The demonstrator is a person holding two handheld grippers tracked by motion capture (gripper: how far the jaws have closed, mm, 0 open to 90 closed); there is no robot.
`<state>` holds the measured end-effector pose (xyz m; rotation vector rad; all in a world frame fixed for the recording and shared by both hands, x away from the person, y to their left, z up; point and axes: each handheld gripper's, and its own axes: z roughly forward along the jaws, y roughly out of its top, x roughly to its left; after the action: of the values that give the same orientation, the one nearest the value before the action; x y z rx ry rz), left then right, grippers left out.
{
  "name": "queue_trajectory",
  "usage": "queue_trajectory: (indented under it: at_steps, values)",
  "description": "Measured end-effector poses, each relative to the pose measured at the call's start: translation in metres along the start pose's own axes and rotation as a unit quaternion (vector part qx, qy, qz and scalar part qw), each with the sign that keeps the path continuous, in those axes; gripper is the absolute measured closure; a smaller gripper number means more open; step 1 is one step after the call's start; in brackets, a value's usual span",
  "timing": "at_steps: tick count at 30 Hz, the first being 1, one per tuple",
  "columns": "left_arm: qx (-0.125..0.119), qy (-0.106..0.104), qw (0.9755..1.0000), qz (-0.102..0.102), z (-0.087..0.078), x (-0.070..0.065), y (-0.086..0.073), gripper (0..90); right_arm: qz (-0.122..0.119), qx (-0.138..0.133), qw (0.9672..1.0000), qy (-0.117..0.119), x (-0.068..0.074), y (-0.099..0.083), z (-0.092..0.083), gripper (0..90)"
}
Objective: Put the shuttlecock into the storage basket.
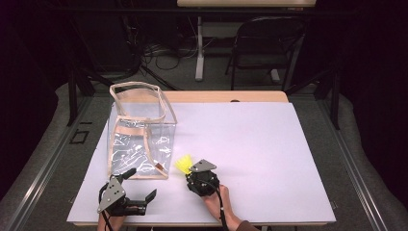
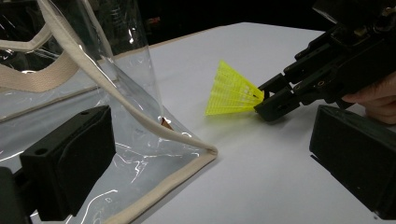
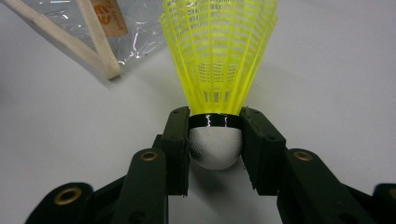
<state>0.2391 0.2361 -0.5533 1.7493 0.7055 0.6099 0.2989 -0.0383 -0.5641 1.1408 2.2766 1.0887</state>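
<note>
There is one yellow shuttlecock (image 3: 218, 60), one clear plastic bag (image 1: 139, 139) with cream cloth edges, and two hand-held grippers on one desk (image 1: 269, 144) with a white top. The right hand-held gripper (image 3: 215, 135) is clenched on the shuttlecock. Its two black jaws press on both sides of the white round nose, right at the thin black band, and the yellow skirt sticks out past the jaw tips. The shuttlecock sits low over the desk, near the front edge, just beside the bottom corner of the bag but not touching it. The left hand-held gripper (image 1: 139, 185) is wide open and holds nothing. One of its jaws is next to the bag's front side.
</note>
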Motion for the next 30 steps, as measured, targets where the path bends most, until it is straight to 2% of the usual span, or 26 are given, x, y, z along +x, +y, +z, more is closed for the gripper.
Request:
queue_trajectory:
  at_steps: [30]
  values:
    - [0.0,0.001,1.0,0.0,0.0,0.0,0.0,0.2,-0.006,-0.012,0.9999,0.004,-0.002,0.014,-0.015,64.2]
